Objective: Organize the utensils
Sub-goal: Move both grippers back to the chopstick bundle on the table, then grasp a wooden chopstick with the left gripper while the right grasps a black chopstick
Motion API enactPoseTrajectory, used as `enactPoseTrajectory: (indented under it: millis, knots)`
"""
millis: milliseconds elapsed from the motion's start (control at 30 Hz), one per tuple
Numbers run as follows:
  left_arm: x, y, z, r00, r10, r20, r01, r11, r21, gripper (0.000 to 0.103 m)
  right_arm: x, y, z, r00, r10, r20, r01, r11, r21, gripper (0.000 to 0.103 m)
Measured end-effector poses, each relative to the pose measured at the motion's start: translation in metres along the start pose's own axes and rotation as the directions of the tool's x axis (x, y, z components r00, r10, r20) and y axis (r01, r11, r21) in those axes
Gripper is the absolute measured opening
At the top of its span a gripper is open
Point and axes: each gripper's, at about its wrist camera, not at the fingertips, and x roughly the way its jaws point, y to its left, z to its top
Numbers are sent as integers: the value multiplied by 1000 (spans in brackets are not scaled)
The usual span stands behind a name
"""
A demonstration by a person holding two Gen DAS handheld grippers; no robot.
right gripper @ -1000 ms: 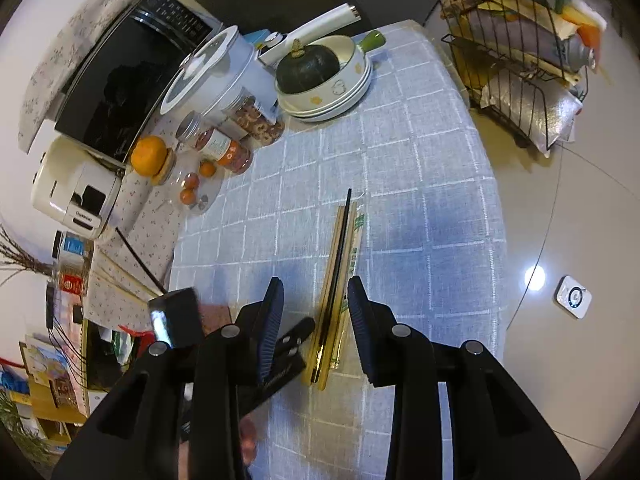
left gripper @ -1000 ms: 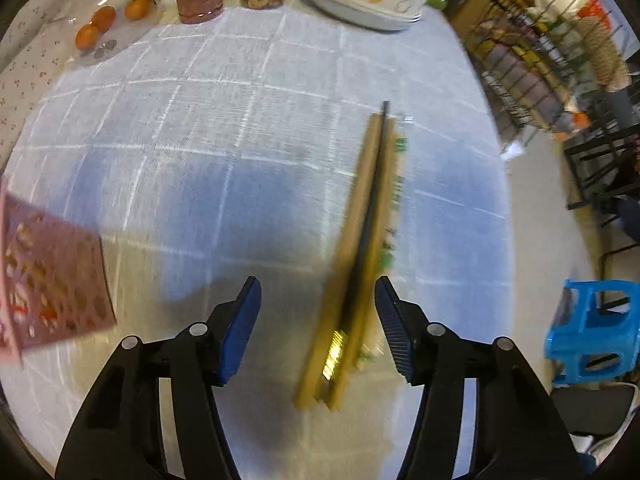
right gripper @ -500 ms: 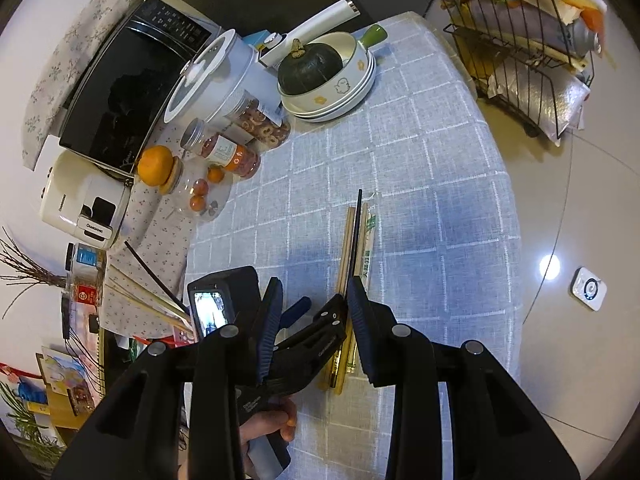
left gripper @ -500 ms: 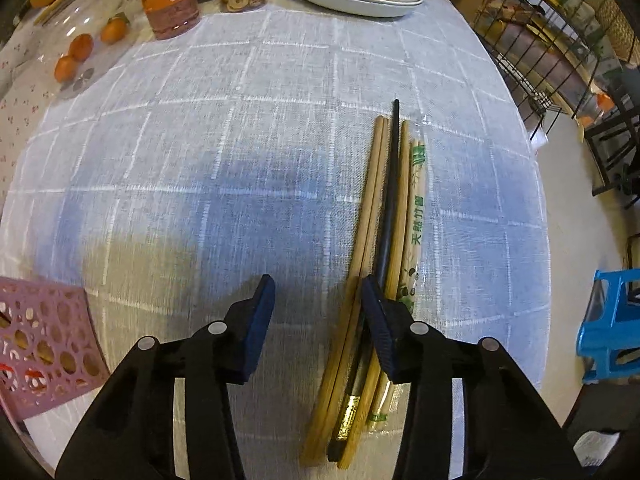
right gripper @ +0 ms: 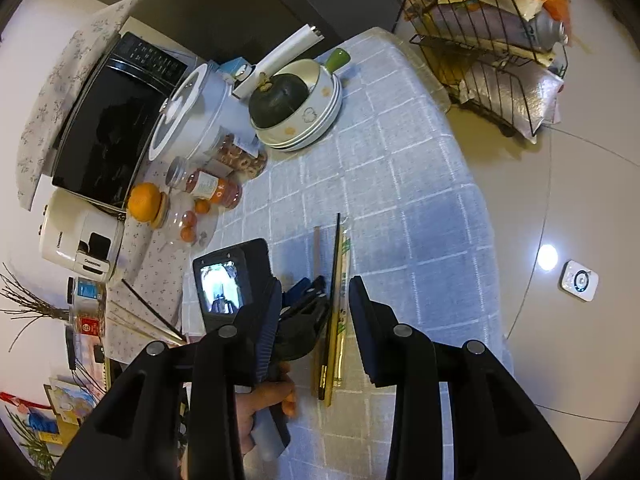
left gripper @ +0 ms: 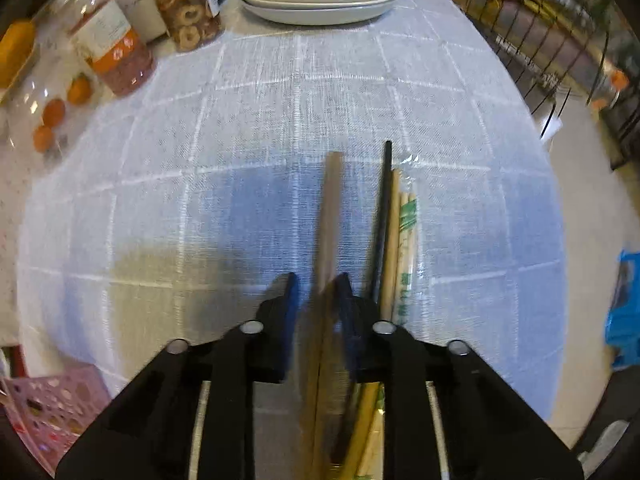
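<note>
My left gripper (left gripper: pixel 316 292) is shut on a brown wooden chopstick pair (left gripper: pixel 331 216), which points away from me over the checked tablecloth (left gripper: pixel 240 160). Beside it on the right lie a black chopstick (left gripper: pixel 383 216), a pale wooden chopstick (left gripper: pixel 391 240) and wrapped bamboo chopsticks (left gripper: pixel 407 248). In the right wrist view my right gripper (right gripper: pixel 314 320) is open and empty, held above the table. Below it the left gripper (right gripper: pixel 308 286) holds the brown chopstick pair (right gripper: pixel 316 252), and the other chopsticks (right gripper: pixel 338 300) lie on the cloth.
Stacked plates with a dark squash (right gripper: pixel 296 112), jars (left gripper: pixel 116 56), small oranges (left gripper: pixel 54 112) and a white pot (right gripper: pixel 192 116) stand at the table's far end. A pink perforated basket (left gripper: pixel 52 408) sits at the near left. A wire rack (right gripper: pixel 488 44) stands on the floor past the table's right edge.
My left gripper moved forward and closed on the brown chopsticks, separating them leftward from the rest of the bundle. My right gripper stayed open above the table.
</note>
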Motion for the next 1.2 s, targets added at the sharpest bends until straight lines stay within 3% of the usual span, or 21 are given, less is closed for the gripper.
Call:
enactPoseTrajectory:
  millis: [133,267,400,500,700,800,900,967,1133,1200]
  knots:
    - [-7,34,-13,992,-128,-19,125,987,-101,8,10,-6,1,999,-39,-21,39,999,-14,35]
    - [-44,58,-45,972,-226,70,235,959,-157,8,29,-6,7,996,-75,-47,73,996,-53,34]
    - [-100,55,-66,958,-234,168,257,957,-134,8,64,7,4,988,-104,-114,88,986,-138,21]
    - [-146,55,-88,935,-253,249,288,951,-115,8,101,19,-9,971,-90,-222,47,980,-193,10]
    - [-190,70,-117,888,-250,386,310,945,-101,8,149,31,-29,943,-146,-299,65,962,-264,8]
    - [-187,86,-117,883,-269,385,346,927,-146,8,165,29,-32,935,-173,-309,90,960,-264,8]
    - [-192,93,-121,880,-271,391,350,925,-146,8,176,29,-34,929,-204,-308,120,955,-271,8]
    - [-194,97,-122,876,-281,391,361,921,-145,8,183,30,-34,922,-248,-297,162,945,-284,2]
    - [-199,107,-129,872,-278,404,361,921,-145,8,186,33,-31,918,-284,-276,205,937,-284,3]
    - [-200,109,-129,871,-277,406,360,921,-145,8,187,30,-28,910,-311,-273,238,933,-270,10]
